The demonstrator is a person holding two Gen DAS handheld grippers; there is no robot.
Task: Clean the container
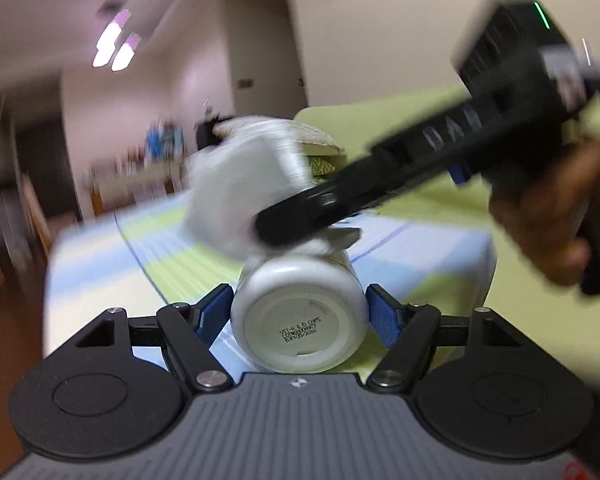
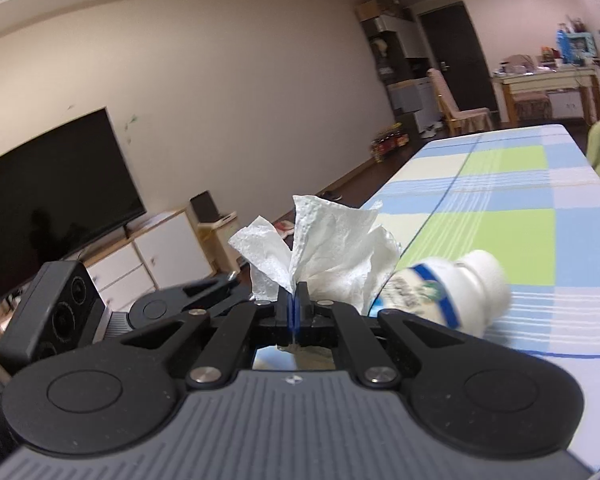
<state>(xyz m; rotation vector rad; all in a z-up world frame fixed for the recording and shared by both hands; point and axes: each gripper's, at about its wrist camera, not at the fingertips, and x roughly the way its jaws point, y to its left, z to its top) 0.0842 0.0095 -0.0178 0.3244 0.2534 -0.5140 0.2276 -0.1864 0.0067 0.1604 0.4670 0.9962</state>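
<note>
The left gripper (image 1: 300, 312) holds a white pill bottle (image 1: 300, 320) on its side above the checked tablecloth (image 2: 520, 208), base toward the camera. Its blue pads (image 1: 384, 316) flank the body; whether they press it I cannot tell. The right gripper (image 2: 293, 300), fingers pressed together, pinches a crumpled paper towel (image 2: 332, 248), which lies against the bottle's far upper side. To wipe well, I judge the towel should rub along the curved wall in short strokes while the left grip stays firm, rolling the bottle to expose fresh surface, including the cap (image 2: 488, 280).
</note>
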